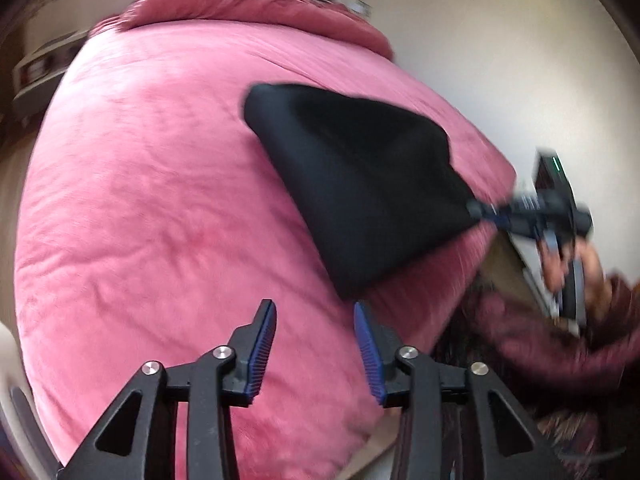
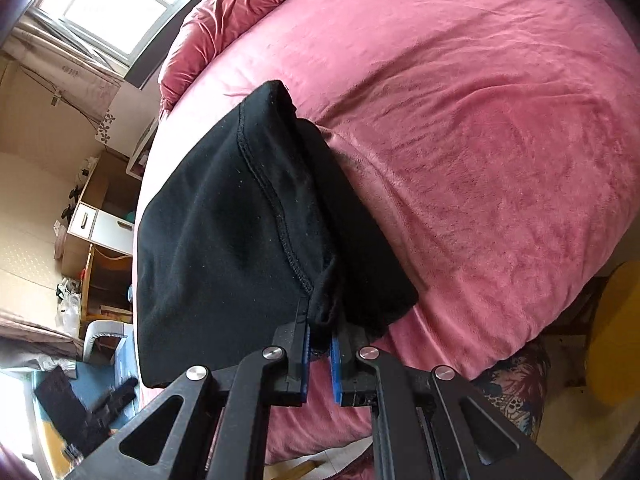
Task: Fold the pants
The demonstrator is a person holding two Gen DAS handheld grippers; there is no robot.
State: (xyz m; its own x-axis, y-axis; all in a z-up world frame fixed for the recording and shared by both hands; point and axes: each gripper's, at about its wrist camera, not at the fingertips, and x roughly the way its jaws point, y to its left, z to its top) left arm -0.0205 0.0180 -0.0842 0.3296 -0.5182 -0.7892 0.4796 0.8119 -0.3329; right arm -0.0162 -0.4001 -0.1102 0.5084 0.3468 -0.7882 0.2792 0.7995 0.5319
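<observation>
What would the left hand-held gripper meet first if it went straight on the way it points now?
Probably the pink blanket: the open left hand-held gripper has bare blanket between its tips. The black pants lie just right of that line; depth is unclear.

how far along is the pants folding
Done: the black pants already lie as a compact folded bundle on the pink bedspread. In hand: the right gripper pinches one corner of the bundle; the left gripper is open and empty. Left: letting go, perhaps a final tidy.
</observation>
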